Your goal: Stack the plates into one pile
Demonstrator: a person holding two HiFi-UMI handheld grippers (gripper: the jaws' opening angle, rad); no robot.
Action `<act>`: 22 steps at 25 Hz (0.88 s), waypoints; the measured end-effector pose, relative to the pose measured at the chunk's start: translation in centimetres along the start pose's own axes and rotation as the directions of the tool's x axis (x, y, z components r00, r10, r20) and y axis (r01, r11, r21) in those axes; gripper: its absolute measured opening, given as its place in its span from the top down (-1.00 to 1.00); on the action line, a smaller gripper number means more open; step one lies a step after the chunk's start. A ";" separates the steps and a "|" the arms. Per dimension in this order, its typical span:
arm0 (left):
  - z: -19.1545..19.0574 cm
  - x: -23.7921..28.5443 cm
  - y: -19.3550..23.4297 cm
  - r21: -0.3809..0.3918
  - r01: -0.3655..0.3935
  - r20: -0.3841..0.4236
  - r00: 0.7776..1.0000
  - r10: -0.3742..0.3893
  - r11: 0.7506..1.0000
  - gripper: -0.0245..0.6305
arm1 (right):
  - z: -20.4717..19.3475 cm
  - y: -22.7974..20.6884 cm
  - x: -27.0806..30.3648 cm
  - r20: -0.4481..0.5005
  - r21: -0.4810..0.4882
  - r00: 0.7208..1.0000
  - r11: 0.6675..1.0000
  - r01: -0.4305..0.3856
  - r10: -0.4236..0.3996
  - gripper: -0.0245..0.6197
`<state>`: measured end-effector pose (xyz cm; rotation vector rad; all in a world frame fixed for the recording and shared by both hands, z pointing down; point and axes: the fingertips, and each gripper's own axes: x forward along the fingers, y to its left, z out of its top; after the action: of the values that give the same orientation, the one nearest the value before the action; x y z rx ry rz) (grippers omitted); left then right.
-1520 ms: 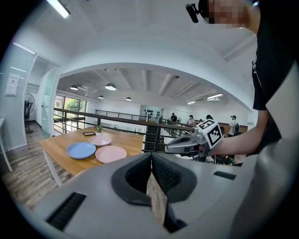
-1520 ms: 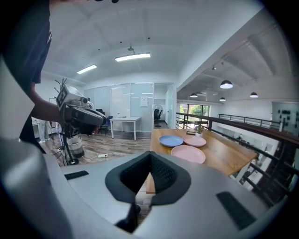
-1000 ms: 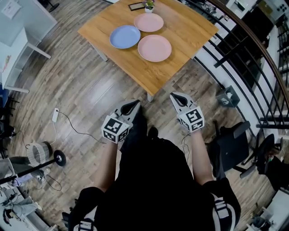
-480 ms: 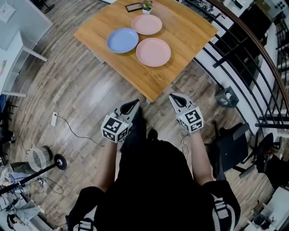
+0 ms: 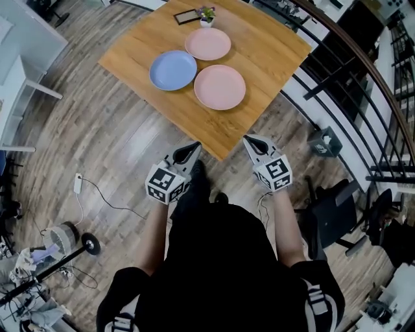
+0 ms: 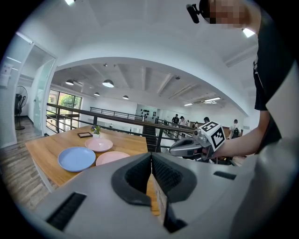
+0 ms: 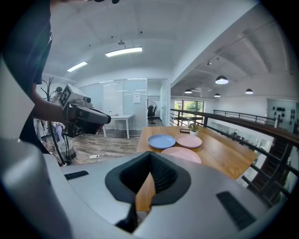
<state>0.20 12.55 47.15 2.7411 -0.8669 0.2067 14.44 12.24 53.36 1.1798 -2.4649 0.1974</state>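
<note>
Three plates lie apart on the wooden table (image 5: 259, 52): a blue plate (image 5: 173, 70) at the left, one pink plate (image 5: 207, 43) further back, another pink plate (image 5: 220, 87) nearest the front corner. Both grippers hover over the floor, short of the table's near corner. My left gripper (image 5: 194, 148) is shut and holds nothing; my right gripper (image 5: 249, 139) is shut and empty too. From the left gripper view the blue plate (image 6: 76, 158) and both pink plates (image 6: 112, 158) lie ahead, left of the jaws. In the right gripper view the plates (image 7: 161, 141) lie straight ahead.
A small potted plant (image 5: 206, 15) and a dark flat device (image 5: 187, 17) sit at the table's far edge. A black railing (image 5: 337, 71) runs along the right, with a dark chair (image 5: 331, 214) beside me. A fan (image 5: 61, 237) and power strip (image 5: 78, 183) lie on the floor at left.
The table and plates have slid lower and closer in the head view as I step toward them. Both grippers keep the same shut pose in front of my body.
</note>
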 end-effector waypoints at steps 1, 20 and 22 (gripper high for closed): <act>0.1 0.2 0.5 -0.002 0.005 -0.003 1.000 -0.005 1.000 0.86 | 0.3 -0.2 0.5 0.000 0.001 1.000 1.000 0.003 -0.003 0.90; 2.2 3.4 8.6 -0.002 0.107 -0.039 0.993 -0.107 0.994 0.86 | 3.0 -2.8 7.4 -0.028 0.037 0.997 0.997 0.071 -0.070 0.90; 2.3 3.6 9.5 -0.002 0.115 -0.042 0.993 -0.115 0.993 0.86 | 3.1 -3.1 8.0 -0.030 0.040 0.996 0.996 0.081 -0.079 0.90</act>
<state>-2.24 2.43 47.68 2.7663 -0.6961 0.2409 11.40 3.61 53.73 1.2818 -2.3950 0.2416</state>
